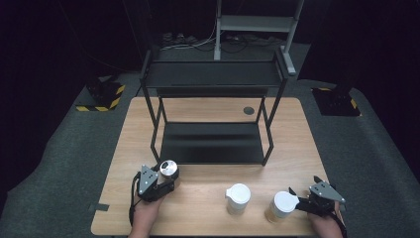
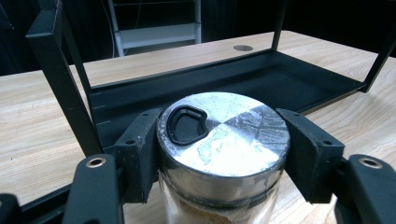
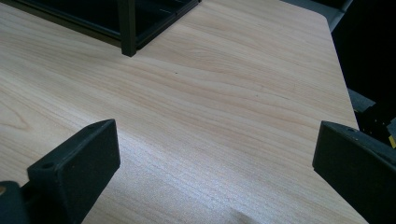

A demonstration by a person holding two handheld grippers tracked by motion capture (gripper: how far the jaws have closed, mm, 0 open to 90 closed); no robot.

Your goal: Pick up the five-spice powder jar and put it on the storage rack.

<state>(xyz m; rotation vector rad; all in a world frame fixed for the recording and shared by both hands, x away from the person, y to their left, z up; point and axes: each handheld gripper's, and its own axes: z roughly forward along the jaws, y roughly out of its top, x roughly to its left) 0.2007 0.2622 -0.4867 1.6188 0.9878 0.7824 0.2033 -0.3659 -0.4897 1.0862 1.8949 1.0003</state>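
Note:
A glass jar with a silver metal lid stands near the table's front left, just before the black rack. My left gripper is shut on it. In the left gripper view the two black pads press on opposite sides of the lid, which has a black flip tab. At the front right my right gripper is open beside a white-lidded container. In the right gripper view its gripper has wide-apart jaws with only bare wood between them.
A black two-tier metal rack stands mid-table, its lower shelf just behind the jar and one leg ahead of the right gripper. A second white-lidded container stands at the front centre. The wooden table has a round cable hole at the back.

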